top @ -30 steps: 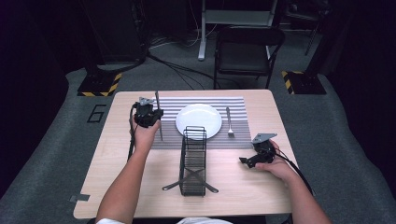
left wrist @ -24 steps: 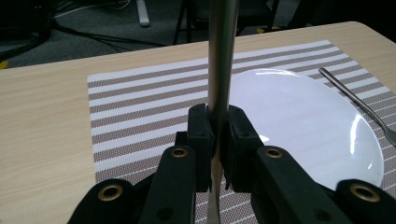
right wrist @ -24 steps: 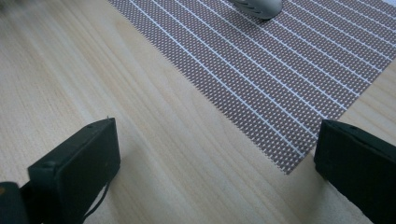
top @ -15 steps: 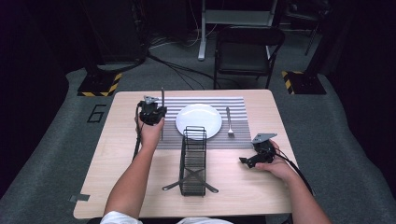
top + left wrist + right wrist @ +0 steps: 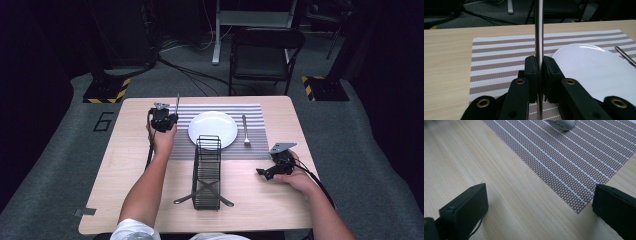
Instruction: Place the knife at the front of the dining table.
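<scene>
Your left tool (image 5: pixel 165 120) is clamped tight on a thin metal utensil (image 5: pixel 538 32), most likely a knife, though its end runs out of the left gripper view, so you cannot be sure. The jaws pinch its shaft with no gap, and it stands upright, rising above the tool over the striped placemat (image 5: pixel 499 57). The white plate (image 5: pixel 594 70) sits just to the tool's right, and the placemat stripe beside the plate lies bare straight ahead. This looks like the carrying step of laying a place setting: the utensil is lifted and not yet set down. Next you would need to tip the shaft flat, lower it onto the mat alongside the plate rim without touching the rim, then part the jaws. Your right tool (image 5: pixel 272 170) rests on the surface (image 5: pixel 506 185) with its jaws spread wide and nothing between them, its nose toward the mat's near corner; the fork (image 5: pixel 245 131) lies beyond it, and the wire rack (image 5: pixel 207 172) to its left.
</scene>
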